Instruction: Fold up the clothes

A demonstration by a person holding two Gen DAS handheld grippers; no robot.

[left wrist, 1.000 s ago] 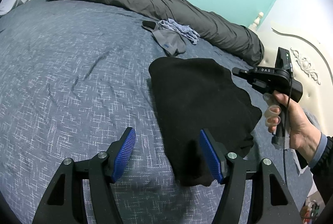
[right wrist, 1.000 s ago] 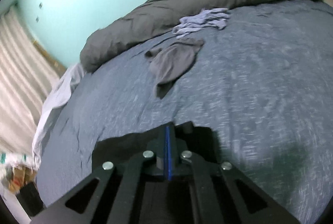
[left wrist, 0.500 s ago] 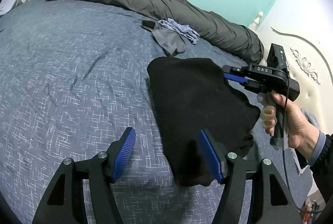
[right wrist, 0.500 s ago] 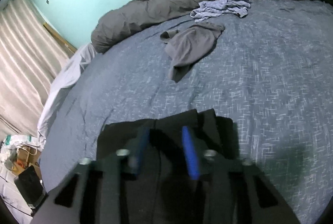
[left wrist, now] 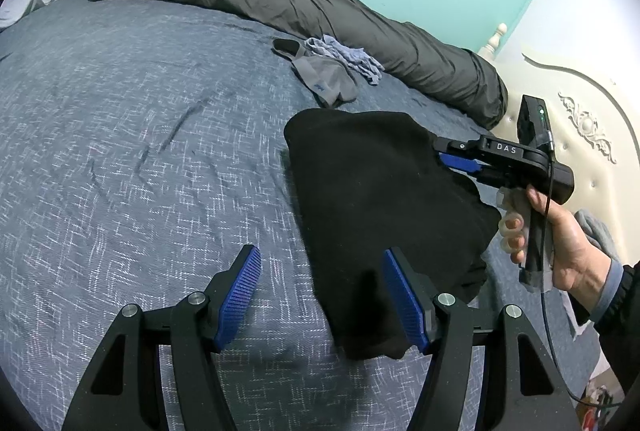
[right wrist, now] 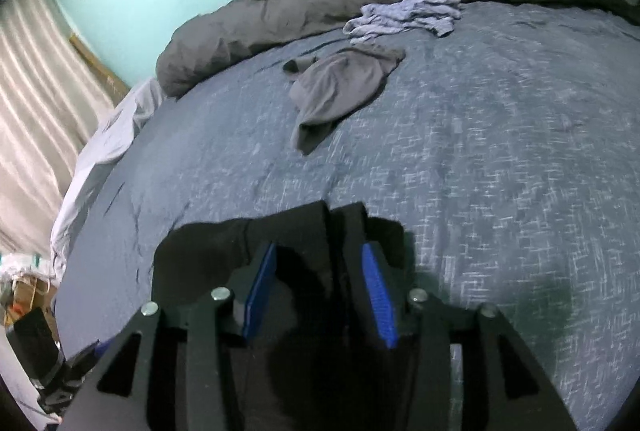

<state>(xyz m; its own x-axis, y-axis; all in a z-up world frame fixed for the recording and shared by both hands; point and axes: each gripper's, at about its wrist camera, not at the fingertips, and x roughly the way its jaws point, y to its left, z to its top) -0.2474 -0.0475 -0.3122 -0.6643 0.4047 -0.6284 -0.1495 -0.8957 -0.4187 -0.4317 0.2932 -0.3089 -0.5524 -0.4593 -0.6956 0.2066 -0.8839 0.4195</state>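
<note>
A folded black garment (left wrist: pixel 380 199) lies on the blue bedspread (left wrist: pixel 140 151); it also shows in the right wrist view (right wrist: pixel 280 243). My left gripper (left wrist: pixel 320 295) is open, its right pad at the garment's near edge, holding nothing. My right gripper (left wrist: pixel 452 159) is at the garment's right edge, held in a hand. In the right wrist view my right gripper (right wrist: pixel 320 271) is open just above the black cloth, which lies loose between and under its pads.
A grey garment (left wrist: pixel 324 81) and a crumpled light blue one (left wrist: pixel 348 57) lie farther back on the bed. A rolled dark grey duvet (left wrist: pixel 280 3) runs along the far side. A cream headboard (left wrist: pixel 580 119) stands at the right.
My right gripper was shut on the black garment's edge a second ago; it has opened and let go. The left gripper has not moved.
</note>
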